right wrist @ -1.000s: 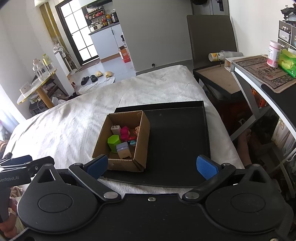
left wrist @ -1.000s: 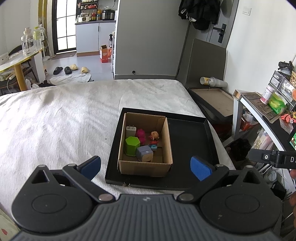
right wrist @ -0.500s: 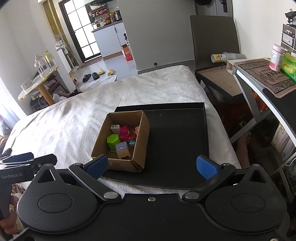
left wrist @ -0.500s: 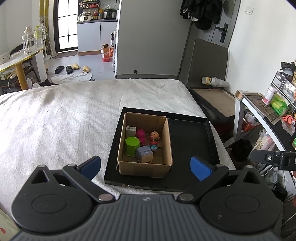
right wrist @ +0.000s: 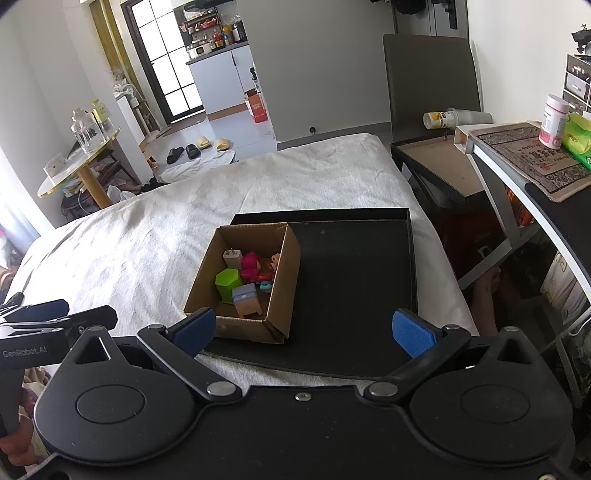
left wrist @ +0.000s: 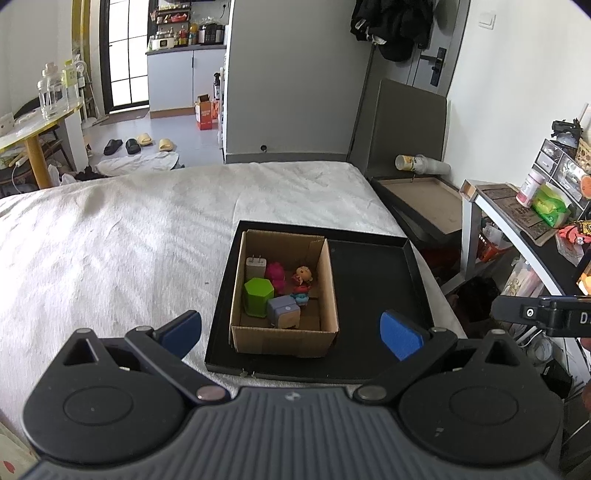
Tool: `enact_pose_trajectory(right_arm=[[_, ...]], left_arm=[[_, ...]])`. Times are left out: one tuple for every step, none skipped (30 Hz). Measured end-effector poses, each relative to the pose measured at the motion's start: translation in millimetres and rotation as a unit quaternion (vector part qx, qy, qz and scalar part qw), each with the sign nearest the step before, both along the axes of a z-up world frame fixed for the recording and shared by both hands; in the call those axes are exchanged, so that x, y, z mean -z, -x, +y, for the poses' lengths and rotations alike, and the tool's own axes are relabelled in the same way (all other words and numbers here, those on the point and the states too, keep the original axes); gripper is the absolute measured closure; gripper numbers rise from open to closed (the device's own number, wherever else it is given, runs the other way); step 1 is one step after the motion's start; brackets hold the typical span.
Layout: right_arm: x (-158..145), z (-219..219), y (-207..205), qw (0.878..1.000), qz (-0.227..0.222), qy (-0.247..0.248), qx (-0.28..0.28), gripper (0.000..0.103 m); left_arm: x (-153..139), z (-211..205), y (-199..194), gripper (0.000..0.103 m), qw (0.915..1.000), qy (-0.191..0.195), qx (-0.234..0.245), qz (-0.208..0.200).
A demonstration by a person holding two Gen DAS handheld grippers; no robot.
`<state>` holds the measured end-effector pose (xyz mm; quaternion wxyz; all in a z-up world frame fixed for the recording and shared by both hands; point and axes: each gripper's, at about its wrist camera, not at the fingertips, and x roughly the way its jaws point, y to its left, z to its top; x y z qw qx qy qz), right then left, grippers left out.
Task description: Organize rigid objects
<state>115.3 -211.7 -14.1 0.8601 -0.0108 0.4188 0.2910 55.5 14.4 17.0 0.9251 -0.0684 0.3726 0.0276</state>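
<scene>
Cardboard box (left wrist: 284,291) with small toys sits in the left half of the black tray (left wrist: 373,295) on the bed, frame centre. Left hand-held gripper (left wrist: 290,330) faces it straight ahead; right hand-held gripper (right wrist: 303,328) sees it left of centre. Both spread wide, empty.

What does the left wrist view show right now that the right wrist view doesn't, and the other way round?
Only the left wrist view shows the dark clothes hanging on the door. Only the right wrist view shows a bare foot on the floor beside the bed. Both show the cardboard box on the black tray, with the green block and white charger inside, and each shows its own open, empty gripper: left gripper, right gripper.
</scene>
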Motion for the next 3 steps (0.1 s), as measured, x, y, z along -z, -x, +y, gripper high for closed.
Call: enact_pose_trajectory(right_arm=[[-0.6, 0.3, 0.2, 1.000, -0.001, 0.000, 0.000, 0.000], [-1.3, 0.9, 0.5, 1.000, -0.002, 0.000, 0.001, 0.000], [-1.2, 1.2, 0.4, 1.000, -0.003, -0.001, 0.001, 0.000]], left_arm=[[-1.5, -0.2, 0.9, 0.001, 1.0000, -0.001, 0.000, -0.004], [-2.6, -0.3, 1.3, 0.001, 1.0000, -0.001, 0.001, -0.006], [-3.5, -0.2, 1.5, 0.001, 1.0000, 0.000, 0.003, -0.006]])
